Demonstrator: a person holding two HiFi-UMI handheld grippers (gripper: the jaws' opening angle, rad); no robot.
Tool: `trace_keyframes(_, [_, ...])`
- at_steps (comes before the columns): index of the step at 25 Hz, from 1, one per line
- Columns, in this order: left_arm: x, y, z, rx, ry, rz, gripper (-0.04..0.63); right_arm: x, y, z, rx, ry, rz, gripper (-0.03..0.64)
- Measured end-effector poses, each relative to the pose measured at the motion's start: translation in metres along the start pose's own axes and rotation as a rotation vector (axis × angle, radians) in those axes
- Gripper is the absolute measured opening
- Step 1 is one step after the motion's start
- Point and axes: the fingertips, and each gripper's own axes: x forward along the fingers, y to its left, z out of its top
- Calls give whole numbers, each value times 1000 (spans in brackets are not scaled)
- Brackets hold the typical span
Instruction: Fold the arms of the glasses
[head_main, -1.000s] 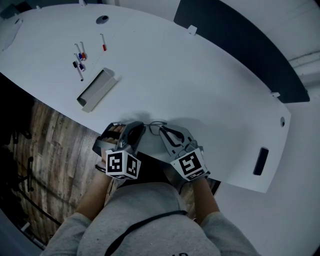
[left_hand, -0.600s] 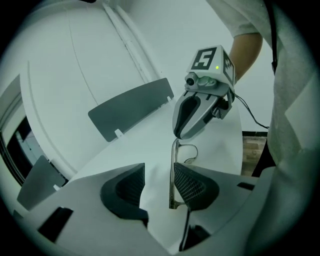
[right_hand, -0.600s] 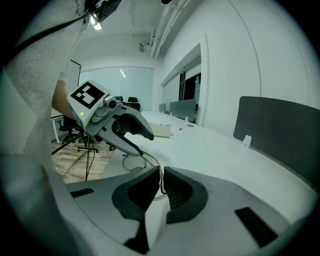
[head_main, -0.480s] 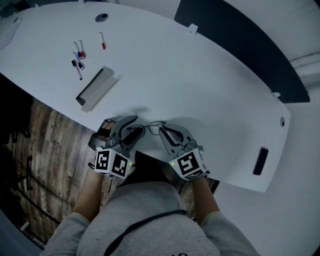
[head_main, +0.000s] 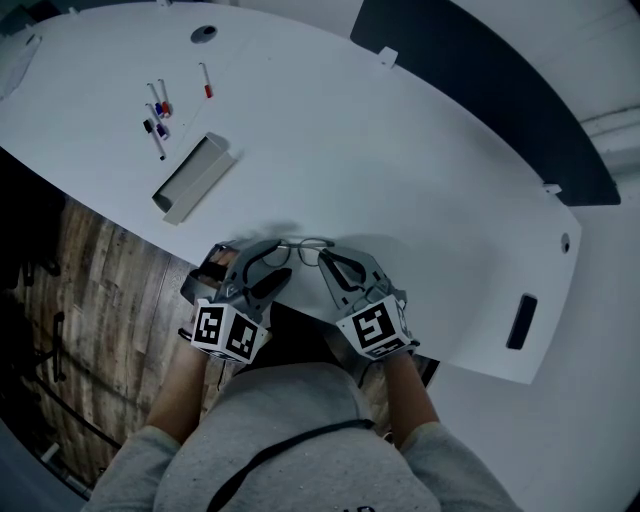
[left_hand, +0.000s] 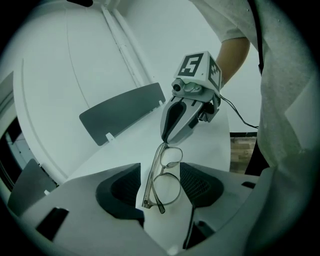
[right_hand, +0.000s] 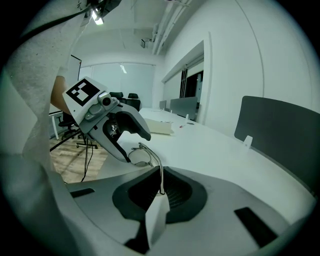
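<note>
The left gripper (left_hand: 161, 186) has its jaws wide and opening. The glasses (left_hand: 162, 182) lie between the pads, but neither pad presses on them. The right gripper (right_hand: 160, 192) has its jaws nearly together, pinching the thin wire end of the frame.

1 second ago the left jaws were clamped shut at the frame's near end. Now they have sprung fully apart, and in the head view both lenses show plainly between the 2 grippers. I read this as a release after a fold. In the left gripper view a thicker bar runs along the front of the frame, which looks like 1 arm already laid flat, though I cannot be sure. If so, the other arm, on the right gripper's side, is still to be done.

The glasses sit at the near edge of the white table (head_main: 400, 170), just in front of the person. Well away on the table are a grey tray (head_main: 195, 178) and a few markers (head_main: 160, 115). A dark divider panel (head_main: 470, 90) stands beyond. Nothing crowds the work.
</note>
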Motion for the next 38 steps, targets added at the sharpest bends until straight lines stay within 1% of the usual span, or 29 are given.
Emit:
trace_keyframes(4, [-1, -4, -2, 10, 6, -11, 264, 4, 4, -2, -20, 23, 5, 32])
trace_keyframes(12, [-5, -3, -11, -23, 6, -11, 264, 13, 7, -8, -22, 63, 4, 32])
trace_keyframes(20, [-10, -9, -15, -39, 10, -23, 263, 16, 11, -10, -20, 73, 0, 32])
trace_keyframes(27, [-11, -12, -18, -38, 20, -10, 263, 16, 11, -12, -22, 73, -13, 32])
trace_keyframes(38, [-16, -15, -17, -62, 25, -1, 262, 9, 12, -6, 88, 16, -27, 34])
